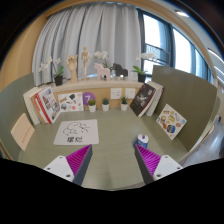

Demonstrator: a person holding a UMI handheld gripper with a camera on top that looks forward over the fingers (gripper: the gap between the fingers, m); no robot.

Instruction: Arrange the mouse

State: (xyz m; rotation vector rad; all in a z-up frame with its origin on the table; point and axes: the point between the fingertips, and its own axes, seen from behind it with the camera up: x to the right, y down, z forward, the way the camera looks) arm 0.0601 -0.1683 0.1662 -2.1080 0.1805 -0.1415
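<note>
tool [110,160] open above one table [115,135]

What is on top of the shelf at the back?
On the back shelf, potted plants and what look like wooden hand models stand before the curtain. What lies behind them is hidden. The claw is open over the table.

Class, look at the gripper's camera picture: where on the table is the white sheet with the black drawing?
The white sheet lies flat on the green table, just ahead of the open gripper, beyond its left finger and in front of the small potted plants.
</note>
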